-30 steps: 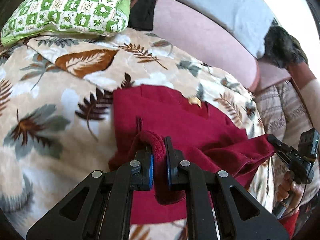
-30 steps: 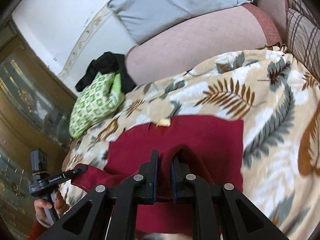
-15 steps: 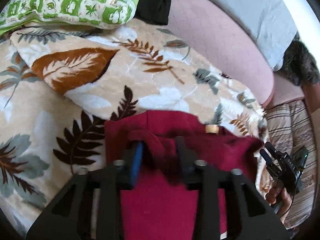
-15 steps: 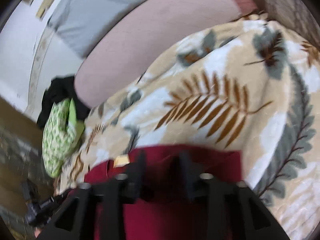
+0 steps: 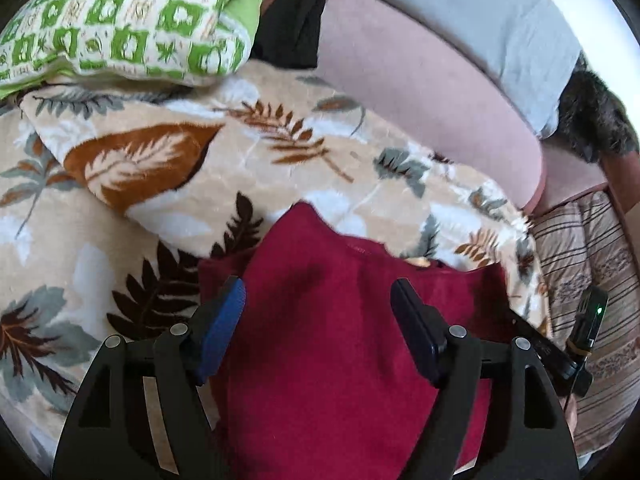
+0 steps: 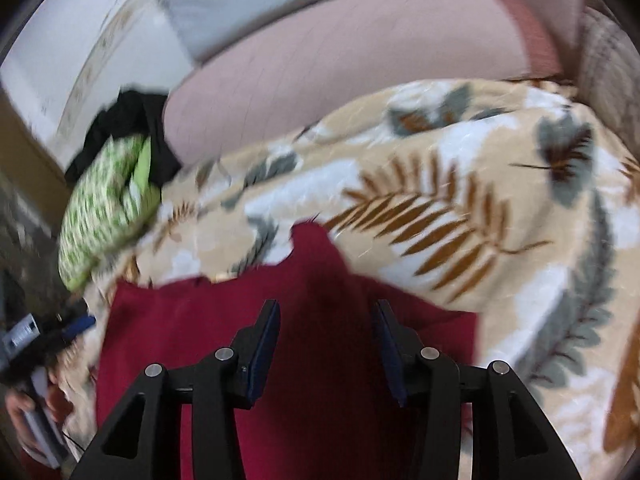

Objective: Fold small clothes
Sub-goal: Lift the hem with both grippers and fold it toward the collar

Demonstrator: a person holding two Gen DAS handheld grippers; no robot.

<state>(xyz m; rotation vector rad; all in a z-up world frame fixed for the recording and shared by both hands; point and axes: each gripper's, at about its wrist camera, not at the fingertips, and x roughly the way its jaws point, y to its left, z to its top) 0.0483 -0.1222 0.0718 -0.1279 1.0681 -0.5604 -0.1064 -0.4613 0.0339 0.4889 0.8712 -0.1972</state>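
1. Dark red fleece: the small garment (image 5: 340, 340) lies on the leaf-print blanket (image 5: 168, 184) on the bed, directly under and ahead of both claws.
2. Left claw (image 5: 318, 308): jaws have just been opening and now stand spread wide. The cloth lies below and between them, and neither pad presses on it. I read this as a release.
3. Right claw (image 6: 325, 330): jaws partly spread, having just narrowed a little. The garment is beneath the gap and the pads are clear of it. This view is blurred, so fine contact is hard to judge.
4. Progress, as I judge it: one fold looks laid. A doubled flap runs forward past both claws, its tip reaching onto the blanket beyond them. The far edge with a small tan tag (image 5: 418, 261) shows just right of the left claw's flap.
5. Left to do: the piece is still broad and uneven, so I expect at least another fold and some smoothing.
6. Beyond the claws: green patterned pillow (image 5: 132, 24), pink bolster (image 5: 420, 92). Not involved.
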